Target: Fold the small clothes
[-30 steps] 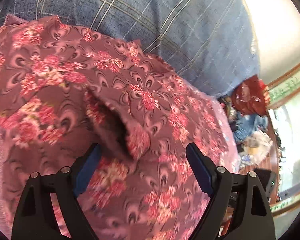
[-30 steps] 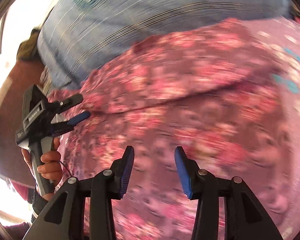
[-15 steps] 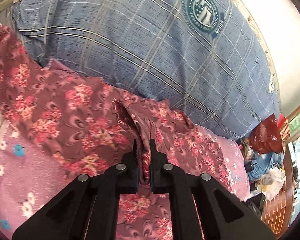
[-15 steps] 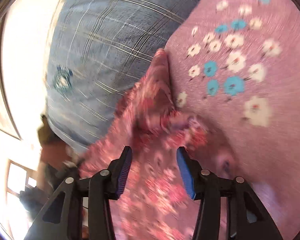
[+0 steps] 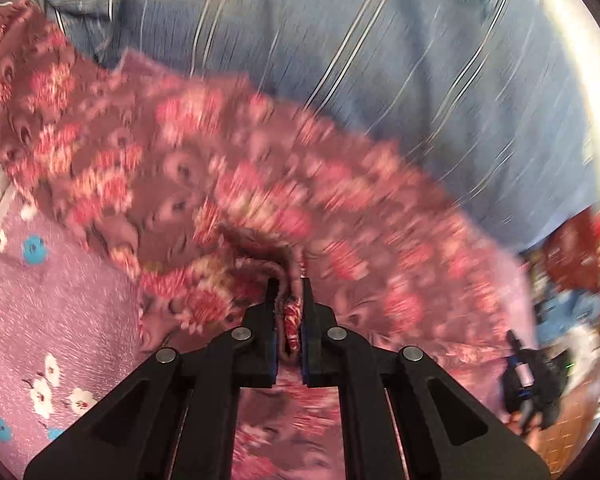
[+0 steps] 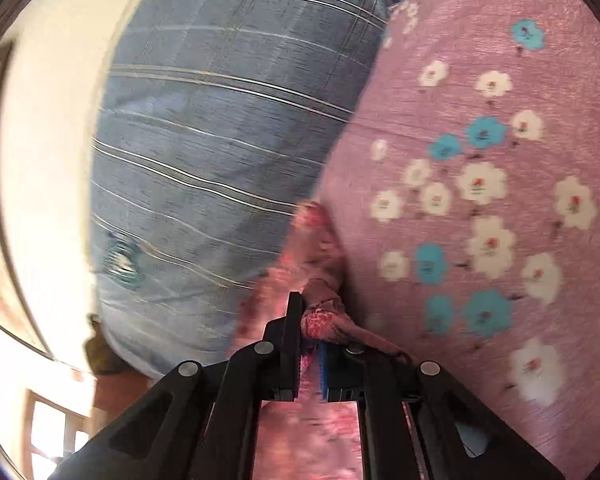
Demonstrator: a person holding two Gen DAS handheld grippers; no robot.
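Observation:
A maroon garment with red and pink flowers (image 5: 228, 168) lies spread on the purple flowered bedsheet (image 5: 52, 312), blurred by motion. My left gripper (image 5: 290, 300) is shut on a bunched fold of the garment near its middle. My right gripper (image 6: 310, 320) is shut on a corner of the same garment (image 6: 320, 240), at the seam between the pillow and the sheet. The right gripper also shows small and blurred at the lower right of the left wrist view (image 5: 528, 384).
A large blue plaid pillow (image 5: 380, 60) lies behind the garment and fills the left of the right wrist view (image 6: 204, 160). The purple sheet (image 6: 480, 160) spreads to the right. Clutter and a red bag (image 5: 568, 252) sit past the bed's far edge.
My left gripper closed on a fold of the garment a second ago and still holds it, moving. My right gripper swung to the garment's corner and has now shut on it.

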